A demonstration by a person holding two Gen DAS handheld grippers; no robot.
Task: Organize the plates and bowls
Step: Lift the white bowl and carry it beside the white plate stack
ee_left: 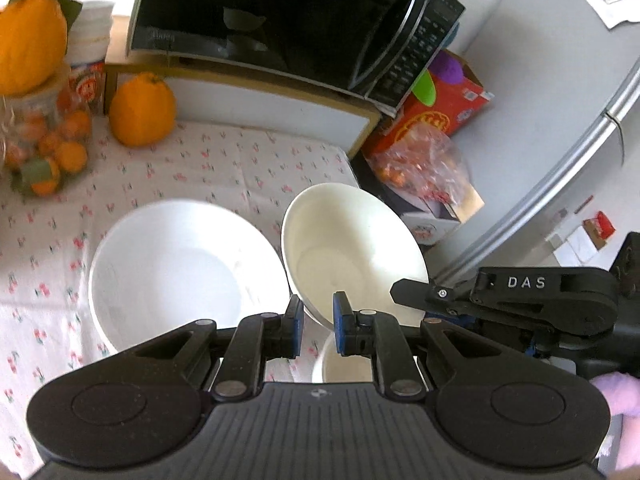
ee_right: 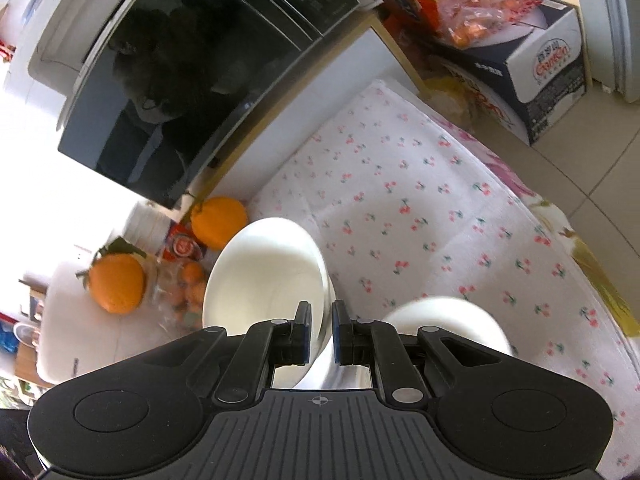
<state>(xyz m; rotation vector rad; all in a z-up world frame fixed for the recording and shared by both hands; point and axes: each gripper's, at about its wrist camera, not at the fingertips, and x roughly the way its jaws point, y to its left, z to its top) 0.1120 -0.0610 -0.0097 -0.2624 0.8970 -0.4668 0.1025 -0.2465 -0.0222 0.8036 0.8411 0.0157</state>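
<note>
The left tongs (ee_left: 318,314) were clamped on the near rim of a tilted white bowl (ee_left: 352,248), lifted above the cherry-print cloth (ee_left: 224,160) on the counter. A larger white bowl (ee_left: 180,268) sat just left of it. The right tongs (ee_left: 416,298) reached in from the right, closed at the tilted bowl's rim. A black microwave (ee_left: 280,24) stood behind.
</note>
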